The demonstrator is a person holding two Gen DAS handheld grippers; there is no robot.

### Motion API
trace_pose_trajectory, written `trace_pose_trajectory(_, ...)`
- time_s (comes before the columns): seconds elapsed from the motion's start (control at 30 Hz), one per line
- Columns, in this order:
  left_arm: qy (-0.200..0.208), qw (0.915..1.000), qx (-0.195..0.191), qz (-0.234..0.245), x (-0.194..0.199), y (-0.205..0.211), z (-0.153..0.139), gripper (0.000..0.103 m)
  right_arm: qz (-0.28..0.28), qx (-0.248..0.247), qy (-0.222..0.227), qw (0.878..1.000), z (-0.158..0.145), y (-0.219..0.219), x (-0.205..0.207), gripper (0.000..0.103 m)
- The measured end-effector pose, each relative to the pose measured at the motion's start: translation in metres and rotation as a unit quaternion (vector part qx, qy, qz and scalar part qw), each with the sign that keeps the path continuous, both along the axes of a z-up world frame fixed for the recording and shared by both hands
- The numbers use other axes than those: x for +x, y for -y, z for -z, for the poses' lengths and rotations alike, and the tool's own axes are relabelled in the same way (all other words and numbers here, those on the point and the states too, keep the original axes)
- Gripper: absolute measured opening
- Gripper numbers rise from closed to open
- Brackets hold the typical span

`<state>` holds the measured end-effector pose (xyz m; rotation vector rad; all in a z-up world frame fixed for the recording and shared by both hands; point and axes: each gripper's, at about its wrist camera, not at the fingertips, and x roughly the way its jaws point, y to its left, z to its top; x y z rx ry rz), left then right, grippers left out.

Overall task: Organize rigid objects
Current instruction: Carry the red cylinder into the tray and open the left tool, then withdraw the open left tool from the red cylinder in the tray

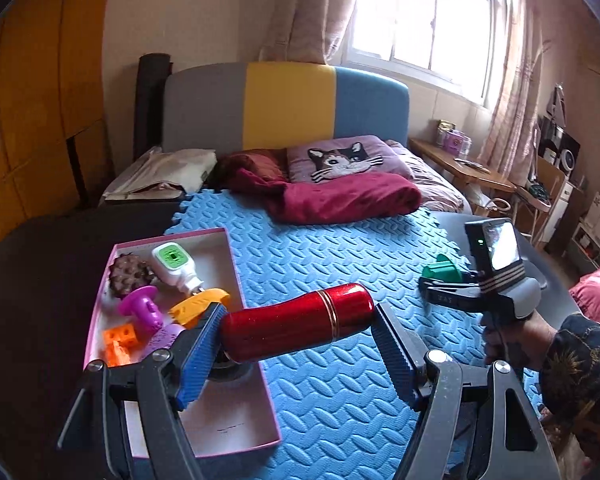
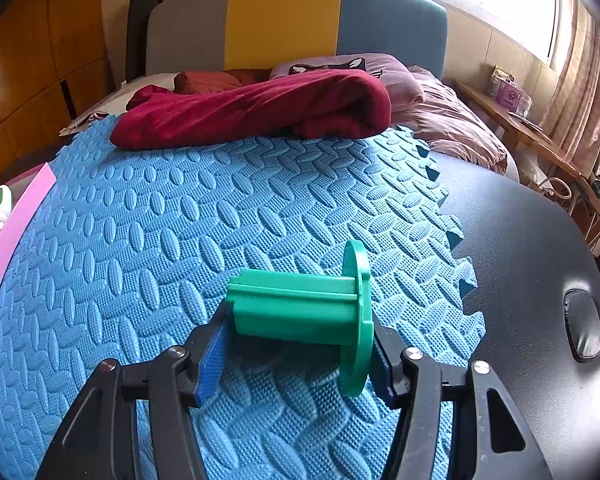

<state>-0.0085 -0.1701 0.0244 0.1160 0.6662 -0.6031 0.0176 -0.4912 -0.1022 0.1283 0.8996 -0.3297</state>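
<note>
My left gripper [image 1: 298, 336] is shut on a glossy red cylinder [image 1: 296, 322] with a gold band, held end to end over the right edge of a pink box [image 1: 236, 276]. The box holds a brown spiky ball [image 1: 130, 276], a white bottle with a green label [image 1: 174, 264], a purple spool [image 1: 142, 306], an orange-yellow piece [image 1: 198, 304] and an orange block [image 1: 118, 342]. My right gripper [image 2: 296, 348] is shut on a green flanged spool [image 2: 304, 312], just above the blue foam mat [image 2: 180, 220]. It also shows in the left wrist view [image 1: 444, 276].
The mat lies on a black table [image 2: 532, 240] in front of a bed. A dark red blanket [image 2: 256, 110] lies at the mat's far edge. A wooden side table [image 1: 460, 168] stands right of the bed. The pink box edge [image 2: 16, 224] shows at left.
</note>
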Motion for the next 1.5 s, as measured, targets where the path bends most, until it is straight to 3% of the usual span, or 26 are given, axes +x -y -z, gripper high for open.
trace_pose_trajectory(0.33, -0.015, 0.9976, -0.003, -0.067, 0.024, -0.055, 0.008, 0.074, 0.000, 0.000, -0.001, 1.000, 0.000, 0.000, 0.000, 0.060)
trace_pose_trajectory(0.67, -0.044, 0.9848, 0.022, -0.167, 0.045, -0.145, 0.037, 0.074, 0.000, 0.000, -0.003, 1.000, 0.000, 0.000, 0.000, 0.060)
trace_pose_trajectory(1.07, -0.099, 0.9814, 0.063, -0.152, 0.054, -0.134, 0.092, 0.074, 0.002, -0.005, -0.007, 1.000, 0.000, -0.001, 0.001, 0.060)
trace_pose_trajectory(1.17, -0.093, 0.9812, 0.081, -0.149, 0.057, -0.129, 0.097, 0.074, 0.002, -0.006, -0.007, 1.000, 0.000, -0.001, 0.001, 0.060)
trace_pose_trajectory(1.5, -0.105, 0.9805, 0.077, -0.147, 0.069, -0.129, 0.108, 0.074, 0.004, -0.003, -0.009, 1.000, 0.000, -0.001, 0.001, 0.060)
